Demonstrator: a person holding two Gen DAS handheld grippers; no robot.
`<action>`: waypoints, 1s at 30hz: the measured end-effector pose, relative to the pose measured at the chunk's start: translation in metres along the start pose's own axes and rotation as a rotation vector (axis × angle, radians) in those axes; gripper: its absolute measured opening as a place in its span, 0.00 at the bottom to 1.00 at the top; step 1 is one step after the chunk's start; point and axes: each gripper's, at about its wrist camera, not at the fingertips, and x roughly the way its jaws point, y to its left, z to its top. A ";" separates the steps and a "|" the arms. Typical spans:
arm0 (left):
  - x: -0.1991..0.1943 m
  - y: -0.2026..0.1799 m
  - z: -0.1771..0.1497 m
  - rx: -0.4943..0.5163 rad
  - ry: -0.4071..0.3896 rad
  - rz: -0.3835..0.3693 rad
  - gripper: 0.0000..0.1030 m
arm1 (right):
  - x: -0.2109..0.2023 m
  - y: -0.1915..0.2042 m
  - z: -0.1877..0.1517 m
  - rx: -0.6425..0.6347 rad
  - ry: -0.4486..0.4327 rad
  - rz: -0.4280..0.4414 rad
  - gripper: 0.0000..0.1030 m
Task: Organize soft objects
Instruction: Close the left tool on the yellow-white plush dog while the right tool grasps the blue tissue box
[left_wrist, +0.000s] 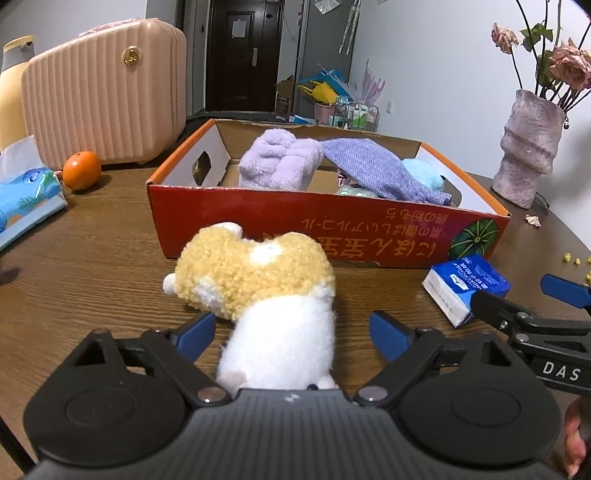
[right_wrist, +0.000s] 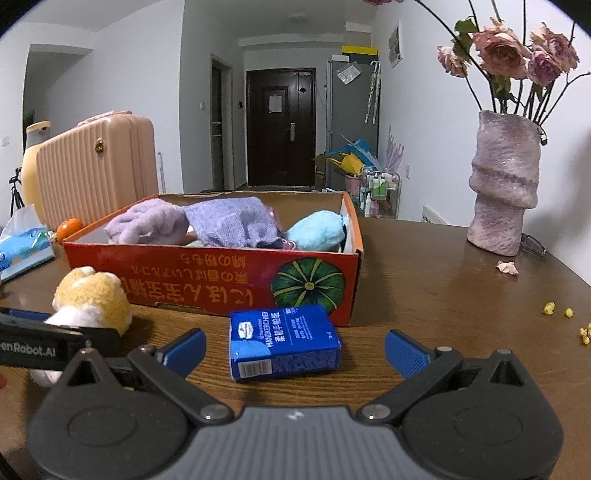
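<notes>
Task status: partly complete, judged from the layout. The box (left_wrist: 325, 229) already holds a lilac towel (left_wrist: 279, 162), a purple cloth (left_wrist: 376, 170) and a light-blue plush (right_wrist: 316, 230); a further pale item lies under the cloth, too hidden to identify. Two soft items remain on the tabletop (left_wrist: 92, 258), both just in front of the box's near wall: a plush toy (left_wrist: 258, 291) and a tissue pack (right_wrist: 282, 341). A larger tissue packet (left_wrist: 26, 195) and an orange (left_wrist: 81, 170) lie to the left; whether the packet belongs to the task cannot be told.

Left gripper (left_wrist: 291, 332): pitched downward toward the tabletop, aimed at the box. The jaws stand apart, one on each side of the toy's white rear half. The pads do not press on the toy; a gap shows on both sides. The toy is not yet held.

Right gripper (right_wrist: 295, 350): also tilted down, beside the left gripper on its right. The jaws stand wide apart, flanking the tissue pack, which lies between them and clear of both fingers (right_wrist: 404, 352). Nothing is gripped.

Remaining steps, as judged: close on each item, lift, and place both in the box.
</notes>
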 end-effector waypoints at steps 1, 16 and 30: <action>0.001 0.000 0.000 -0.001 0.002 -0.001 0.86 | 0.002 0.000 0.001 -0.003 0.003 0.001 1.00; 0.015 0.006 0.006 -0.014 0.047 -0.015 0.58 | 0.036 0.001 0.010 -0.006 0.077 0.034 1.00; 0.016 0.006 0.006 -0.018 0.049 -0.019 0.55 | 0.055 0.006 0.010 -0.018 0.158 0.056 0.71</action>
